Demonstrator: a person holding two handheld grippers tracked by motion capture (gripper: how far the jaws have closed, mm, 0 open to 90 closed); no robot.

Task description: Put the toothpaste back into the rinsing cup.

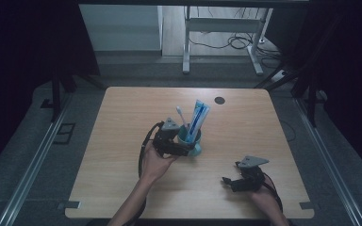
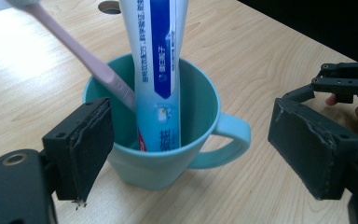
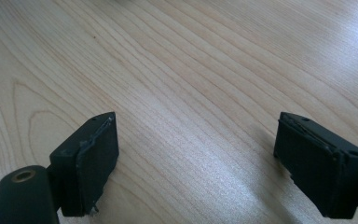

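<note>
Forearms come in from the near edge of the wooden surface. The left hand reaches forward and carries the left tool level, pointing at a teal mug that stands right ahead of it. Its jaws are spread wide, one on each side of the mug, and neither pad presses on it; the left jaw sits just beside the mug's wall, while the right jaw stands apart, beyond the handle. A toothpaste tube stands upright inside the mug, and a pink toothbrush leans in it, tilted away to the tool's left. The right hand rests low on the surface, well apart from the mug. The right tool is spread wide too, with bare wood between its jaws.
</note>
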